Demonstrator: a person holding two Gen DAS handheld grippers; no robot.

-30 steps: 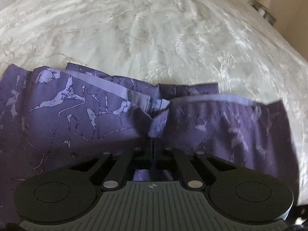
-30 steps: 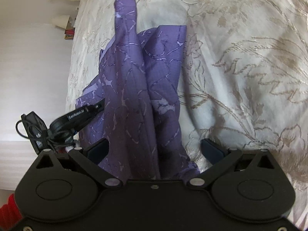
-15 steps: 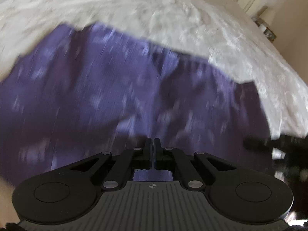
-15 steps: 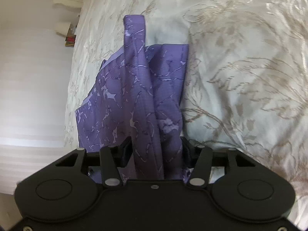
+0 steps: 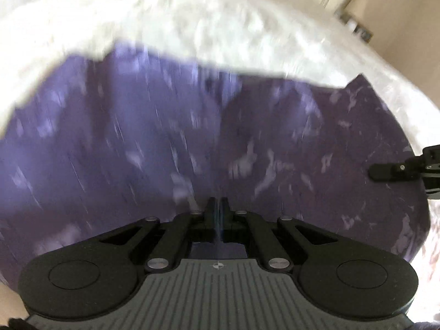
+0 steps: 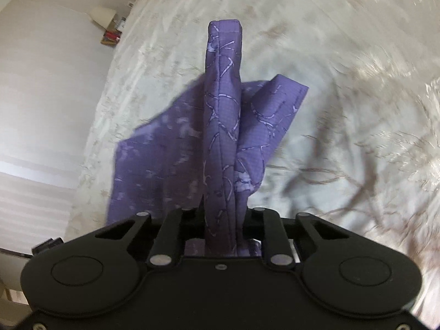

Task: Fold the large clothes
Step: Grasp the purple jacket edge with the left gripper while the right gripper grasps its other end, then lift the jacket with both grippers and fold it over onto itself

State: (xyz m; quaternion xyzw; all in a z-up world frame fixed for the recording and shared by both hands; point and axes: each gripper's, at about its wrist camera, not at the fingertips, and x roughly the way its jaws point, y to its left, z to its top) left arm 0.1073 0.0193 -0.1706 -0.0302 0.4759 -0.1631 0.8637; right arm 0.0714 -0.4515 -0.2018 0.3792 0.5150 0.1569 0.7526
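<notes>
With the left tool [image 5: 218, 214] clamped on the garment [image 5: 192, 137] and the right tool [image 6: 224, 220] closing around its bunched edge, lift both evenly above the bed [image 6: 343, 82].

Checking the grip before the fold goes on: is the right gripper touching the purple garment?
Touching. In the right wrist view a thick fold of the purple garment runs between the right gripper fingers, which are closing against both its sides.

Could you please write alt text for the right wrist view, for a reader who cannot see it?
The right gripper is closing on a thick folded edge of a purple patterned garment, which stands up between its fingers while the rest hangs blurred over a cream embroidered bedspread. A pale wall fills the left side.
</notes>
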